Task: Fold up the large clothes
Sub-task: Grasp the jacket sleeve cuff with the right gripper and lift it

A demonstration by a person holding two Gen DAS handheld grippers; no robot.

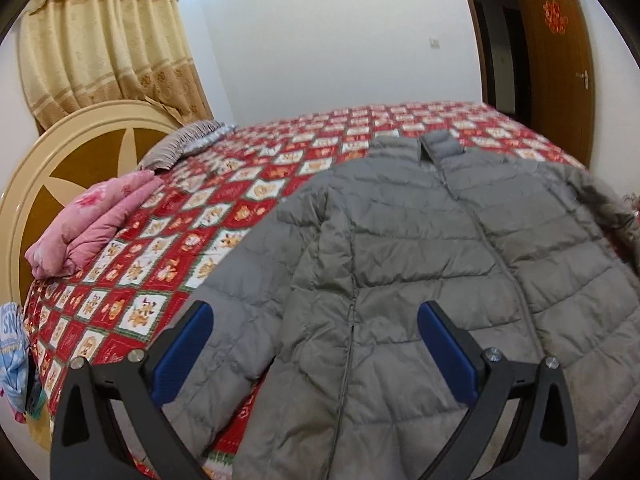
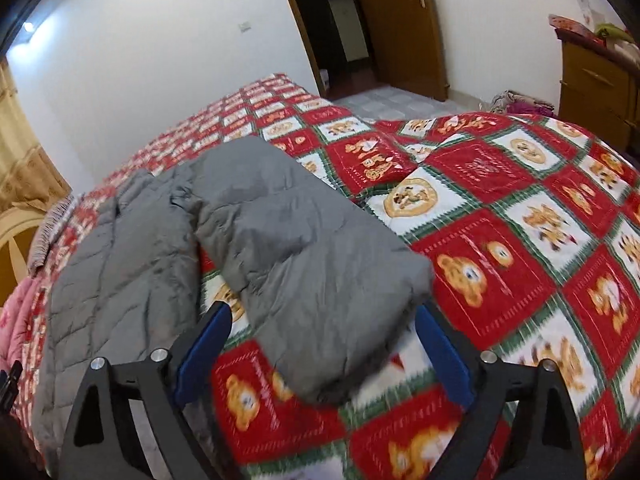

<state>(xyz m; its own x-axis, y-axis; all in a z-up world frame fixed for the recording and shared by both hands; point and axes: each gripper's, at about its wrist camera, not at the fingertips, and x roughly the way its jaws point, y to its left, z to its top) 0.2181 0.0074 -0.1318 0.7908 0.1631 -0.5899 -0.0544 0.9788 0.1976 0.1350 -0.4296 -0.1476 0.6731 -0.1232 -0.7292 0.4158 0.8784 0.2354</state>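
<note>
A grey quilted puffer jacket (image 1: 420, 240) lies spread front-up on the bed, collar at the far end, zipper shut. My left gripper (image 1: 316, 316) is open, its blue pads over the jacket's left sleeve and side near the hem. In the right wrist view the jacket's right sleeve (image 2: 304, 240) stretches out toward me over the bedspread, beside the jacket body (image 2: 120, 264). My right gripper (image 2: 320, 316) is open, its blue pads on either side of the sleeve's cuff end, not closed on it.
The bed has a red, white and green bear-patterned bedspread (image 2: 500, 216). A folded pink quilt (image 1: 92, 224) and a striped grey pillow (image 1: 184, 144) lie by the round headboard (image 1: 48, 168). Wooden door (image 2: 400, 28), wooden cabinet (image 2: 596, 84) and curtain (image 1: 104, 40) stand around.
</note>
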